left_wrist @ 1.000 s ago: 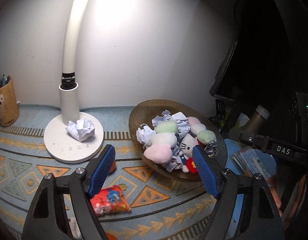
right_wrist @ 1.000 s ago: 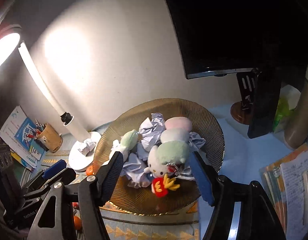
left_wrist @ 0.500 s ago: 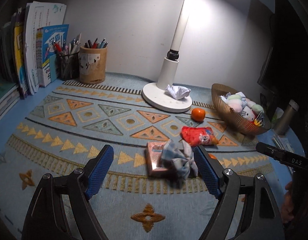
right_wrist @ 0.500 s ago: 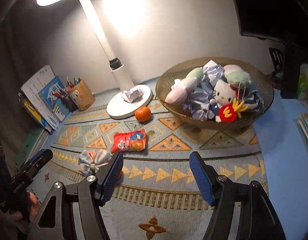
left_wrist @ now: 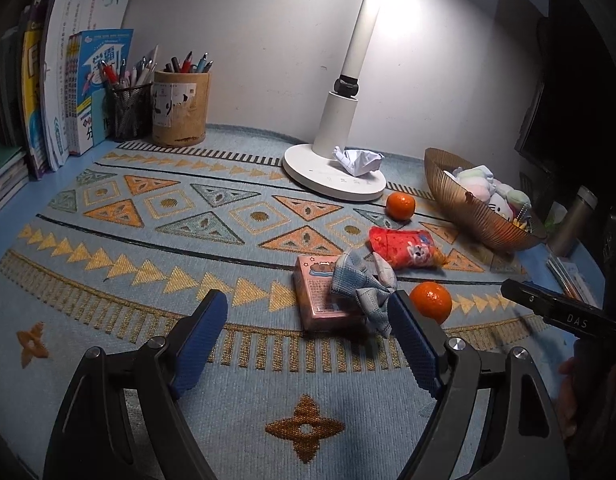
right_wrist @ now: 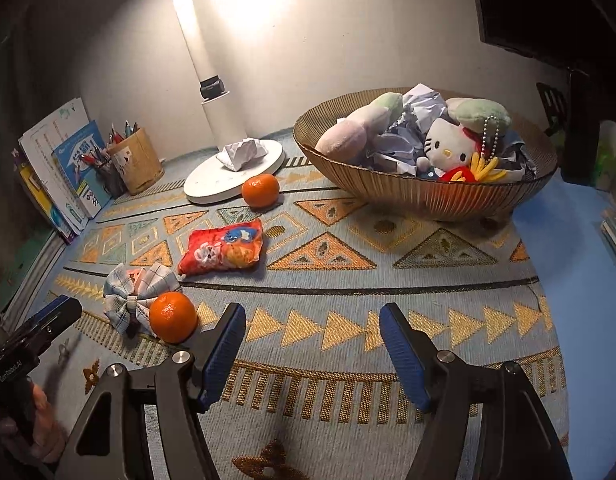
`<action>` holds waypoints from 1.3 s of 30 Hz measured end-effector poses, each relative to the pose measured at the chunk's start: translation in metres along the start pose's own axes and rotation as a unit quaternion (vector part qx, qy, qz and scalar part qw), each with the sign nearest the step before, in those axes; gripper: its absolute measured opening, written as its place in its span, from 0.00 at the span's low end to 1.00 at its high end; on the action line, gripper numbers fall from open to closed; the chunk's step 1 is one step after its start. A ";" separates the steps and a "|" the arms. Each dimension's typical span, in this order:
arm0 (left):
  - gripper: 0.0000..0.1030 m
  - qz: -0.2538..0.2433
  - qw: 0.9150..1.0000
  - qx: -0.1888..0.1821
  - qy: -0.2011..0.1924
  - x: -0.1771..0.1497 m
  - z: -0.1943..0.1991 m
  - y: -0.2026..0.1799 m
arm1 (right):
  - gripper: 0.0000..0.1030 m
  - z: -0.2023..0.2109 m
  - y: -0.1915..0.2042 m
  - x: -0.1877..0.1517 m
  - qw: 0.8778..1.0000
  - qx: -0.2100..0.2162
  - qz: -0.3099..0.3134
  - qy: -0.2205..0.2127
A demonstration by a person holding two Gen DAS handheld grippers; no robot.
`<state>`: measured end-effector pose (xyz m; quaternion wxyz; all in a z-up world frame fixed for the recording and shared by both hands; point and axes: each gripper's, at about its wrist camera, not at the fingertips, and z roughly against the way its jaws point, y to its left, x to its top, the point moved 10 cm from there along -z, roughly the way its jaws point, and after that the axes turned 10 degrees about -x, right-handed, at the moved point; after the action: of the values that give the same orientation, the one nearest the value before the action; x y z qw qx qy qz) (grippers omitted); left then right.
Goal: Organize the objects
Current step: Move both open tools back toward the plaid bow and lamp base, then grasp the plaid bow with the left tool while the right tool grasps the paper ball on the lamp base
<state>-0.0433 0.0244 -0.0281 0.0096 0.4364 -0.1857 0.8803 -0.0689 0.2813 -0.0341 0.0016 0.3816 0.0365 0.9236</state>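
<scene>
- 2 hand-held grippers hang over the patterned mat (right_wrist: 347,264) on the desk (right_wrist: 567,248): the left hand-held gripper (left_wrist: 308,336) stands wide with nothing between its blue pads, and the right hand-held gripper (right_wrist: 311,344) stands moderately wide, likewise empty.
- 2 oranges: 1 near orange (right_wrist: 172,317) touches the checked bow (right_wrist: 134,296); 1 far orange (right_wrist: 260,190) lies just beside the lamp base (right_wrist: 212,184).
- Bow position: draped over the pink box (left_wrist: 319,294), just ahead of the left pads.
- Red snack bag (right_wrist: 222,250): flat on the mat, between the 2 oranges.
- Crumpled paper (right_wrist: 244,152): on the lamp base.
- Ribbed bowl (right_wrist: 427,196): at the right of the mat, holding plush toys (right_wrist: 447,144) and more crumpled paper.
- Pen holders (left_wrist: 180,108) and books (left_wrist: 68,92): at the back left.
</scene>
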 end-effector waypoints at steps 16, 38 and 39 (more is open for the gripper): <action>0.79 -0.163 0.984 -0.048 0.055 0.025 -0.004 -0.039 | 0.66 -0.008 0.077 0.084 0.996 0.053 0.062 0.017; 0.57 -0.306 0.925 -0.136 0.178 -0.010 -0.070 -0.068 | 0.61 -0.183 0.141 0.163 0.982 -0.021 0.119 0.145; 0.53 -0.310 0.924 -0.131 0.180 -0.012 -0.072 -0.068 | 0.52 -0.184 0.142 0.162 0.981 -0.024 0.125 0.148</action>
<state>-0.0786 0.1137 -0.0549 0.3723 0.3015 -0.1503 0.8648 -0.3094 0.1320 -0.0402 -0.1106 0.2425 -0.0336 0.9632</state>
